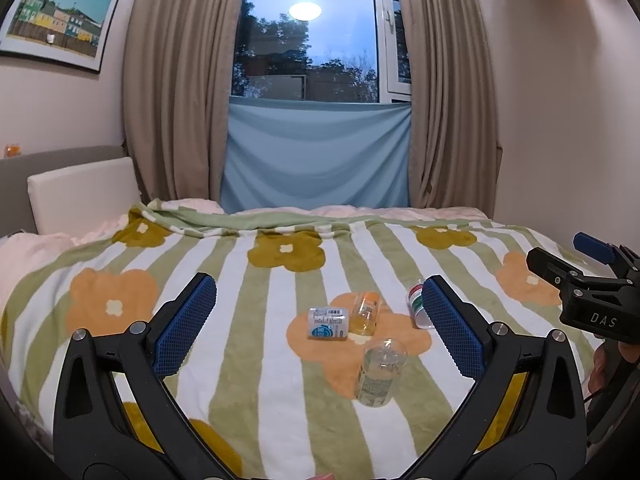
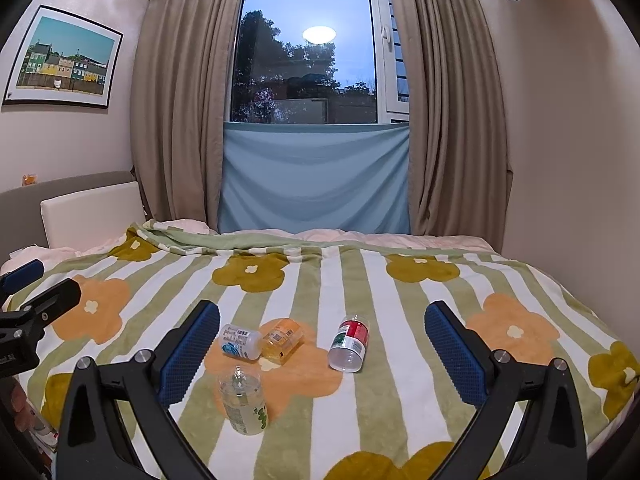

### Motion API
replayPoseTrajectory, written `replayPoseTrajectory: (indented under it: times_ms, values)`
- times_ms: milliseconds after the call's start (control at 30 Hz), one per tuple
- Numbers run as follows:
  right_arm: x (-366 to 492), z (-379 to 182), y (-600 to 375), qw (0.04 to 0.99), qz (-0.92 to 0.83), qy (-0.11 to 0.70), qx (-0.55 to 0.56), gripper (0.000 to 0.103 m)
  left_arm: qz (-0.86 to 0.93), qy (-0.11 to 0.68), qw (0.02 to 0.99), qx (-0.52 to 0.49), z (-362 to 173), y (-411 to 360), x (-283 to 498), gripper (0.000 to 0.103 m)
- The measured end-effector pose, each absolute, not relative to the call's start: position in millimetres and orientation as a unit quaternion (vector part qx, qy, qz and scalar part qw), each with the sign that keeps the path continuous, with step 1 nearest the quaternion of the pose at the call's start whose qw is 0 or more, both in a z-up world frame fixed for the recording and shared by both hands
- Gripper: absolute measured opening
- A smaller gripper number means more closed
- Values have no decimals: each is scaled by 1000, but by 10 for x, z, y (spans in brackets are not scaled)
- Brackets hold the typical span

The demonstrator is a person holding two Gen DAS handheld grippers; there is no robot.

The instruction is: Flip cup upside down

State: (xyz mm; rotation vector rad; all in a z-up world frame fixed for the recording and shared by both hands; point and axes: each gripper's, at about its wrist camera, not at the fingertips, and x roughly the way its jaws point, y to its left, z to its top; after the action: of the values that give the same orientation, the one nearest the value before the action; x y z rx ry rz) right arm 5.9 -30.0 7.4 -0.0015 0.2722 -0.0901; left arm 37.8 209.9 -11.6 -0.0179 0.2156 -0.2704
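Several small clear plastic cups lie on their sides on the flowered blanket. The green-labelled cup lies nearest. Behind it lie a blue-labelled cup and an orange-labelled cup, touching. A red-and-green-labelled cup lies to the right. My left gripper is open and empty above the bed. My right gripper is open and empty, also hovering; it shows at the right edge of the left wrist view.
The bed runs to a wall on the right and a window with beige curtains behind. A white cushion leans against the grey headboard at left. A framed picture hangs on the left wall.
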Motion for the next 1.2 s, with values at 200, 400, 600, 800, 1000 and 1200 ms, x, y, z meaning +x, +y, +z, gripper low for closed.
replayPoseTrajectory:
  times_ms: [200,400,600,800,1000,1200]
  values:
    - [60,72,-308,990,-46,135,-1,102,-135,107,985,-10,-118,2101,375,103]
    - [62,71,-321,990,-45,136,0,102,-135,106,985,-11,-131,2109,379,103]
    - [61,71,-321,990,-45,135,-1,102,-135,106,985,-10,-131,2108,377,103]
    - [61,70,-323,990,-44,136,-1,102,-134,108,985,-10,-141,2109,366,103]
    - [59,69,-329,990,-45,135,0,102,-135,107,985,-10,-142,2111,367,103]
    - [69,65,-349,990,-45,136,1,102,-136,108,985,-8,-136,2105,362,103]
